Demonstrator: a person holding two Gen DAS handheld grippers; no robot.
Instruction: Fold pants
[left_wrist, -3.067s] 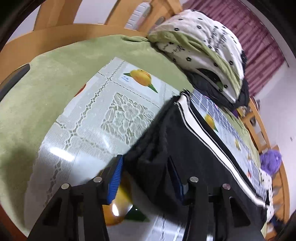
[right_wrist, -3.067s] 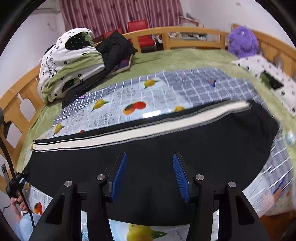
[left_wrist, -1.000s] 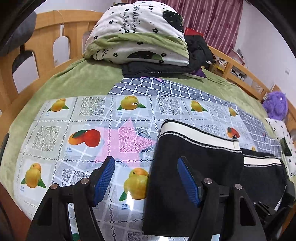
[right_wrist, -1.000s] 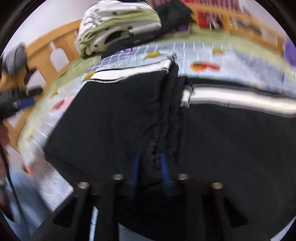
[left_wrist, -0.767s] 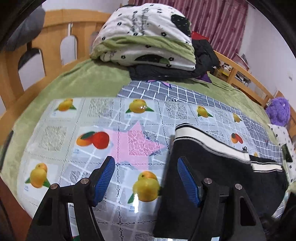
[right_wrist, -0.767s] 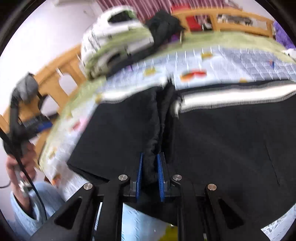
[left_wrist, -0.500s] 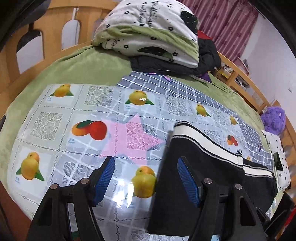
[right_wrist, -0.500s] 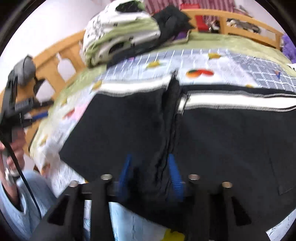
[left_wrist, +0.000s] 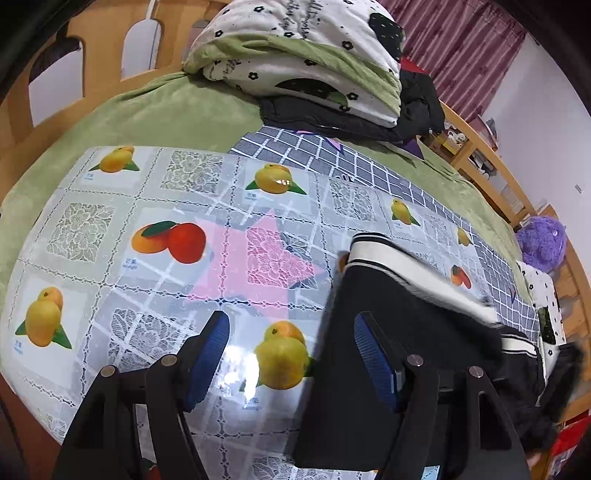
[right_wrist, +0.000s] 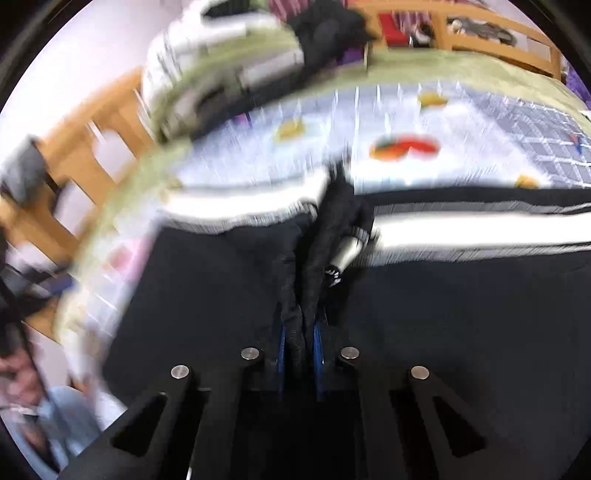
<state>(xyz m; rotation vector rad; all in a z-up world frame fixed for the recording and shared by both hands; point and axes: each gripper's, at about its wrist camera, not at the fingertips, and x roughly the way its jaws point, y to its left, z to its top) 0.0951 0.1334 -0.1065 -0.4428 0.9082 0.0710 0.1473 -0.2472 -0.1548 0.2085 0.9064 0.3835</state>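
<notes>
Black pants (left_wrist: 406, 314) with a white side stripe (left_wrist: 399, 262) lie folded on the fruit-print tablecloth (left_wrist: 166, 184). My left gripper (left_wrist: 291, 321) hovers open over the cloth at the pants' left edge, its right finger above the black fabric, nothing gripped. In the blurred right wrist view the pants (right_wrist: 461, 314) fill the lower half. My right gripper (right_wrist: 299, 332) has its jaws closing, and the blue pads pinch a raised ridge of black fabric at the fold. A silver cord tip (right_wrist: 347, 254) lies just beyond it.
A folded green and white quilt (left_wrist: 295, 55) on dark clothes sits at the far end of the green bed cover. Wooden bed rails (left_wrist: 110, 55) run along the left and far sides. A purple plush toy (left_wrist: 541, 240) is at right. A person's sleeve (right_wrist: 55, 417) shows lower left.
The right gripper's jaws spread apart half a second ago and have pinched back onto the pants' fold, with the view swinging. The left gripper stays open, barely shifted.
</notes>
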